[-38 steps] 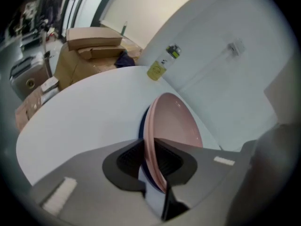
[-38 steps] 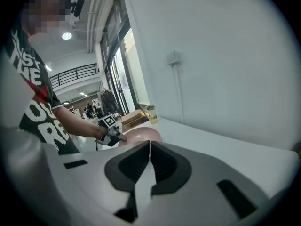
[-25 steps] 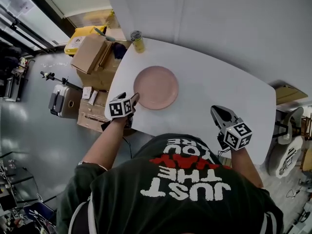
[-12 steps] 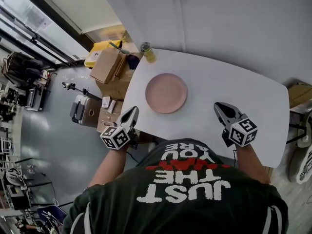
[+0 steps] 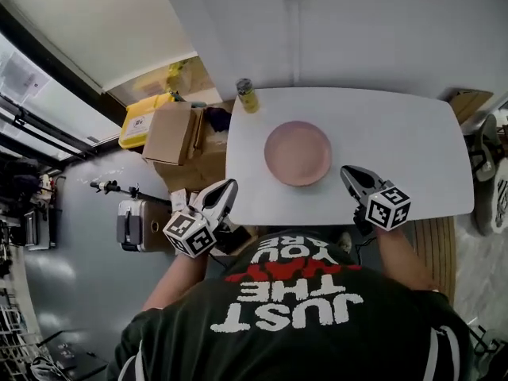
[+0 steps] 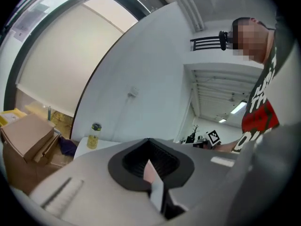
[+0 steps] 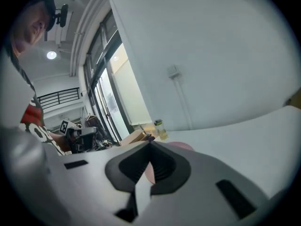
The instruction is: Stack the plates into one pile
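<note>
A pink plate pile [image 5: 298,153] rests on the white table [image 5: 397,141], left of its middle. My left gripper [image 5: 226,187] hangs off the table's front left corner, raised, its jaws shut with nothing in them. My right gripper [image 5: 348,173] is over the table's front edge, just right of the plates and apart from them, shut and empty. In the left gripper view the closed left gripper [image 6: 149,141] points over the table. In the right gripper view the closed right gripper [image 7: 149,142] points at the pink plate [image 7: 182,147] just past its tips.
A yellow bottle [image 5: 248,96] stands at the table's far left corner, with a wall close behind. Cardboard boxes [image 5: 171,133] and a yellow case [image 5: 143,121] are on the floor left of the table. A grey case [image 5: 135,222] stands nearer me.
My left gripper left the plate's rim, drew back off the table's corner and rose, now shut. My right gripper shifted left toward the plates.
</note>
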### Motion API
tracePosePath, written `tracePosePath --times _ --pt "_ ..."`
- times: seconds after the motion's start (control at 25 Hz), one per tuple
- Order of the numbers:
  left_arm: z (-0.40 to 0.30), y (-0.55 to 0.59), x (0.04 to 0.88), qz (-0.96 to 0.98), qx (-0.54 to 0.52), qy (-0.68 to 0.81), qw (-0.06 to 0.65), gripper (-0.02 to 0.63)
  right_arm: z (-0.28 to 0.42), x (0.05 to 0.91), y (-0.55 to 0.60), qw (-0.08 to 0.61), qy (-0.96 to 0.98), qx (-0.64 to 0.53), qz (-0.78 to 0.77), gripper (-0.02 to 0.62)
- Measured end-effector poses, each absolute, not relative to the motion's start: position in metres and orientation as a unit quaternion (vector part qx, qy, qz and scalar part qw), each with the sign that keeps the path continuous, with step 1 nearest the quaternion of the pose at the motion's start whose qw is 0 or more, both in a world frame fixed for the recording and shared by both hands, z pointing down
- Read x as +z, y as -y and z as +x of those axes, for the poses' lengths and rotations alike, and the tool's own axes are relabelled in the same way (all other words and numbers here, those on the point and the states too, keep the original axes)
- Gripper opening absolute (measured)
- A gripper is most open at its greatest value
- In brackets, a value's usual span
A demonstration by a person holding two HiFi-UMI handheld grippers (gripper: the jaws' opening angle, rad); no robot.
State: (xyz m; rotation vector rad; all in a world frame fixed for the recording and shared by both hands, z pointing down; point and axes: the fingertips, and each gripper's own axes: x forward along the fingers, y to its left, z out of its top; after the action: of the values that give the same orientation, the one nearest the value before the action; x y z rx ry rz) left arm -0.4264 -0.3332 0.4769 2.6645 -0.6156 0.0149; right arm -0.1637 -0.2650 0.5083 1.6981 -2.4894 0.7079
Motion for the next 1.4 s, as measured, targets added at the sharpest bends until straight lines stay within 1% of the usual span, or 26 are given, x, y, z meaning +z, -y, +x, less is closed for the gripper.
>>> tracePosePath --times 0.08,0.2,0.36,0.56,0.88,1.4 --pt "-0.437 0.334 0.469 0.961 0.000 0.199 0.193 0.006 -0.179 0.504 0.260 0.020 0.794 0.233 0.560 0.006" --pt "-0.441 0.333 0.459 0.966 -0.011 0.181 0.186 0.007 -0.188 0.493 0.252 0.032 0.788 0.223 0.574 0.005" --pt "-0.432 0.330 0.455 0.966 -0.022 0.171 0.190 0.008 -0.184 0.481 0.248 0.035 0.786 0.214 0.579 0.005" --pt "-0.430 0.324 0.455 0.964 -0.023 0.172 0.200 0.008 -0.185 0.472 0.249 0.017 0.795 0.213 0.567 0.005" --pt "-0.431 0.325 0.461 0.958 -0.026 0.188 0.215 0.008 -0.187 0.481 0.249 0.035 0.798 0.218 0.561 0.005" --pt "-0.429 0.322 0.460 0.959 -0.023 0.184 0.215 0.008 -0.181 0.479 0.243 0.045 0.791 0.210 0.572 0.005"
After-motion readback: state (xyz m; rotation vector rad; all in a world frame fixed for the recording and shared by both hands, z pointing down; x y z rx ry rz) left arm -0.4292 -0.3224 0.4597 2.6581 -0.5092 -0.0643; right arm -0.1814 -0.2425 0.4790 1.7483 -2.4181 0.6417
